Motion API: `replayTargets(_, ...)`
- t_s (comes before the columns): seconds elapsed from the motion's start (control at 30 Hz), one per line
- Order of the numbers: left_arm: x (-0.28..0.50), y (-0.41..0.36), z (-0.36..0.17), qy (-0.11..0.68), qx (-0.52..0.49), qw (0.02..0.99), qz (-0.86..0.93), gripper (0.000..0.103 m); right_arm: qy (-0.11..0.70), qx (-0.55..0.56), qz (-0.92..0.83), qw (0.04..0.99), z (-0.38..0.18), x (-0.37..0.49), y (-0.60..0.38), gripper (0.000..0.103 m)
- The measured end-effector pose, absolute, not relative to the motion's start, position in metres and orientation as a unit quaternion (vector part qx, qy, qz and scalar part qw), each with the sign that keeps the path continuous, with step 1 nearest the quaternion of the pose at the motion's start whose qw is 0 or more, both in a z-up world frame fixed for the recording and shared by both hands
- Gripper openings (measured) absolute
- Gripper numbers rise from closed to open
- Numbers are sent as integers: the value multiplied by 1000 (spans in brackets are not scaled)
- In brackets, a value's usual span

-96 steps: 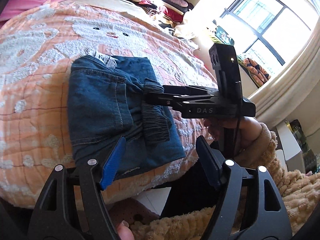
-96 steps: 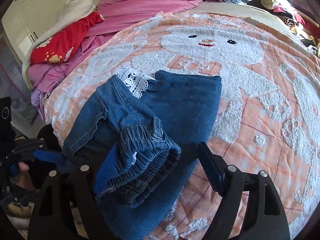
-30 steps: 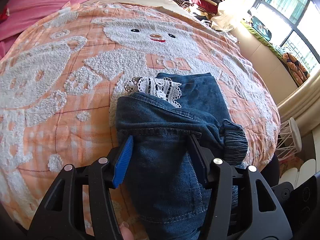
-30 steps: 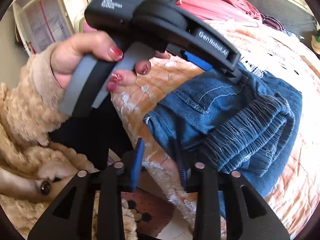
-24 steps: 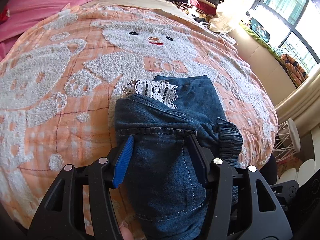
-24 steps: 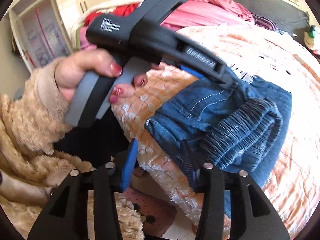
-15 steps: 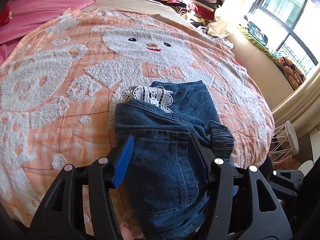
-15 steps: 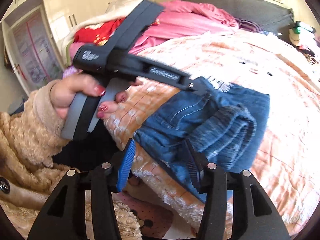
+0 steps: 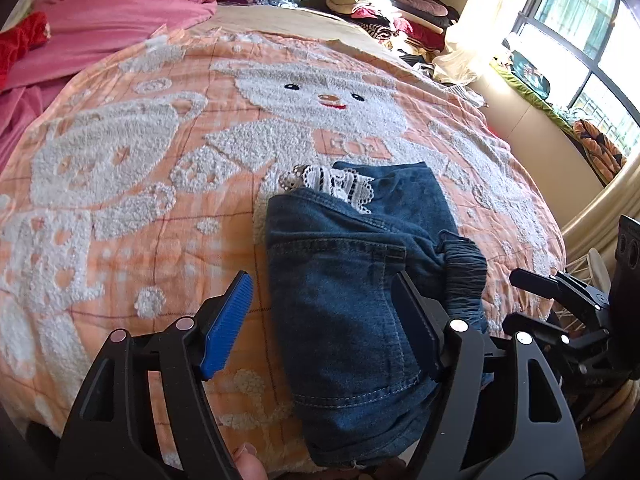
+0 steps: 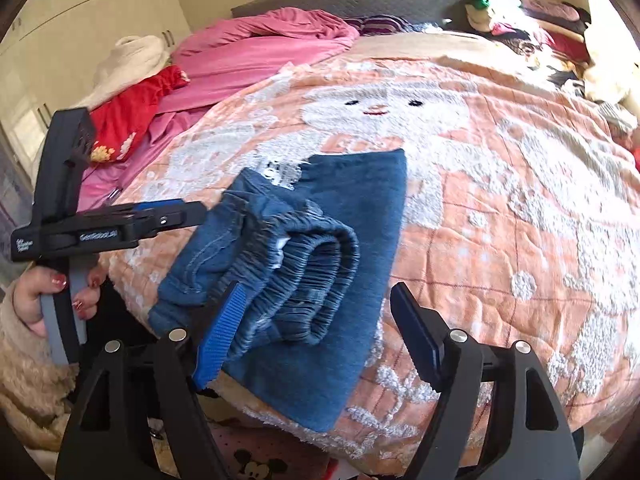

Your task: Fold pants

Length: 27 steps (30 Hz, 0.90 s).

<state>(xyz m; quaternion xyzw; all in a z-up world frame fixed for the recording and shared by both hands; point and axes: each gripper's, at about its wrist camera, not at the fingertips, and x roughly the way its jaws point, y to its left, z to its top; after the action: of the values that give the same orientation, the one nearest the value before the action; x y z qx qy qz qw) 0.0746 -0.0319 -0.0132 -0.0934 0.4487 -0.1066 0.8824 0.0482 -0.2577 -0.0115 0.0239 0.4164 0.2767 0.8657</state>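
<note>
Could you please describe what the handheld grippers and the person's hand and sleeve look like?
Both grippers, left gripper and right gripper, are black plastic with silver rivets and one blue ribbed pad. White lettering marks the left one's side. The hand has red nails and a fuzzy beige sleeve.

Home bedroom: bed [image 9: 120, 184], clothes piles [image 10: 520, 20].

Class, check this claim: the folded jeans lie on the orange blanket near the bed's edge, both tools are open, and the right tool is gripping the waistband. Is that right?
One detail is wrong. The right tool grips nothing: the right wrist view shows its fingers spread apart, with the elastic waistband lying loose between them. The folded jeans do lie on the orange blanket near the bed's edge, and both tools, including the left tool, are open.
</note>
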Motion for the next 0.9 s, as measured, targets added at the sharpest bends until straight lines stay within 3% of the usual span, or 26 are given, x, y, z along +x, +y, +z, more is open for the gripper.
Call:
replayTargets(0.37,75,-30,-49,472,-161,856,-135,70,458,72,289,838,-52,75,-256,76)
replayTargets(0.57,76,-44,-58,476,-159,853,-144,70,454,108,314,827,-60,84,-253,83)
replayTargets(0.6,77,-47,-58,476,-152,855,-140,67,453,109,315,827,-60,86,-251,80)
replayTargets(0.7,77,-51,-56,475,-143,860,-117,55,445,105,335,824,-56,86,-243,53)
replayTargets(0.73,77,-53,-53,474,-135,863,-109,53,438,102,340,826,-52,84,-239,49)
replayTargets(0.8,76,-58,-45,467,-123,870,-103,45,425,91,342,833,-44,80,-234,45)
replayTargets(0.9,75,-58,-30,453,-125,876,-106,42,408,84,347,840,-31,79,-231,42)
